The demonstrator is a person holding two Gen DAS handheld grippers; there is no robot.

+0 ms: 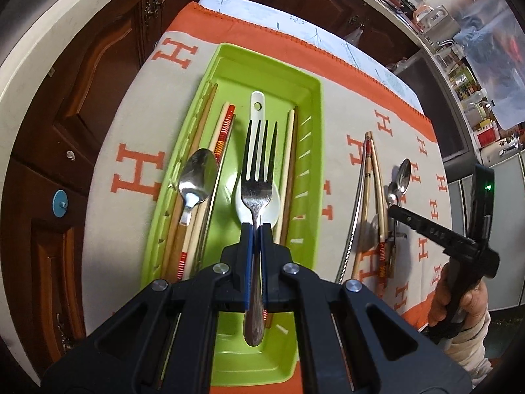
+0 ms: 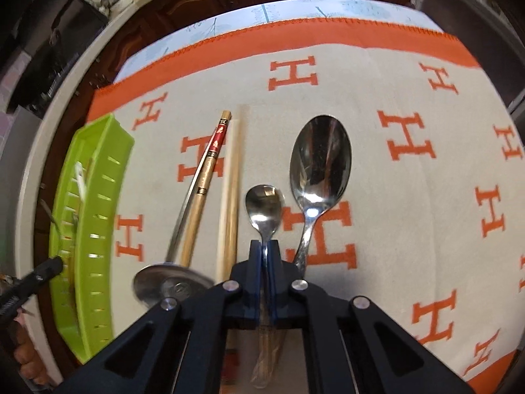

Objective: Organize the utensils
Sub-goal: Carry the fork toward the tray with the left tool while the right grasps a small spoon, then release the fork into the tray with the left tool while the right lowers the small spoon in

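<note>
Fork (image 1: 257, 177) pinched by its handle in left gripper (image 1: 257, 226), hanging over green tray (image 1: 313, 105), prongs pointing away along tray's long side. Small spoon (image 2: 265, 207) squeezed tight in right gripper (image 2: 265, 246), over cloth (image 2: 410, 197), well right of tray.

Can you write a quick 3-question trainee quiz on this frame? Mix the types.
1. True or false: the left gripper is shut on the fork above the green tray.
2. What does the right gripper hold?
A. the large spoon
B. the small spoon
C. a chopstick
3. Fill in: the large spoon lies on the ____ cloth, outside the tray.

Key:
1. True.
2. B: the fingers close on the handle of the small spoon.
3. Orange-and-cream H-patterned.
</note>
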